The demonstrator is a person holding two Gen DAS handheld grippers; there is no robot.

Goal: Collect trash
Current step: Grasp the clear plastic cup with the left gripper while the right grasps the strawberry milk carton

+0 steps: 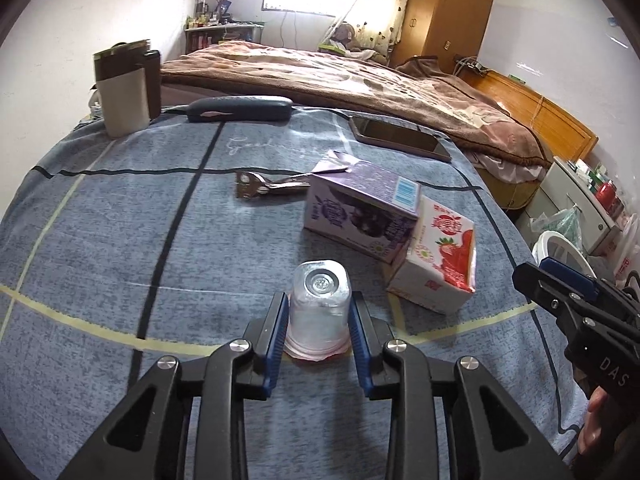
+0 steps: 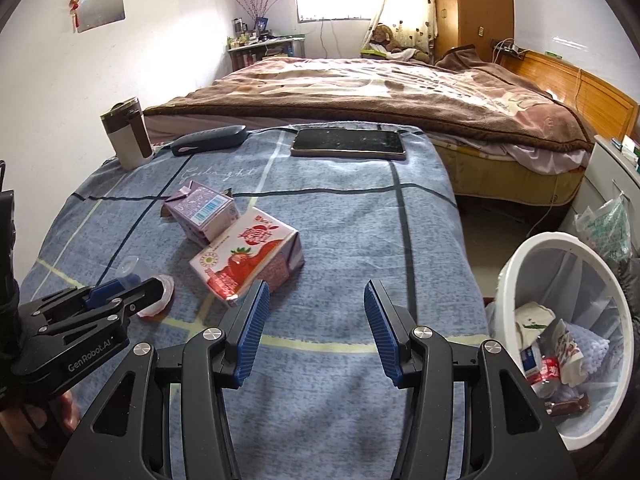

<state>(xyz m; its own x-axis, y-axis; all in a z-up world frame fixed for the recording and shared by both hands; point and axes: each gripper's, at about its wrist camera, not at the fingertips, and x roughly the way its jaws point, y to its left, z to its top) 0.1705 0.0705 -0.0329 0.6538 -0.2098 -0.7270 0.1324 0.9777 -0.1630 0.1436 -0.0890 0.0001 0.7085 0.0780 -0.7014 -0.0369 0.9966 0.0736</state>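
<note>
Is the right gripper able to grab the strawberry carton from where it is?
Probably yes. The right gripper is open and empty, and the strawberry carton lies just ahead on the blue cloth with nothing between them.

Right claw [image 2: 314, 330] spread wide, strawberry carton [image 2: 244, 260], white bin [image 2: 520, 276]

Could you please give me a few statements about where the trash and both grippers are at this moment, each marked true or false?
1. The left gripper has its fingers on either side of the clear plastic cup. True.
2. The right gripper is holding the strawberry carton. False: it is open and holds nothing.
3. The purple carton touches the strawberry carton. True.
4. The white bin is empty. False: wrappers and a bottle lie inside.
5. The phone lies in the bin. False: it rests on the blue cloth.
</note>
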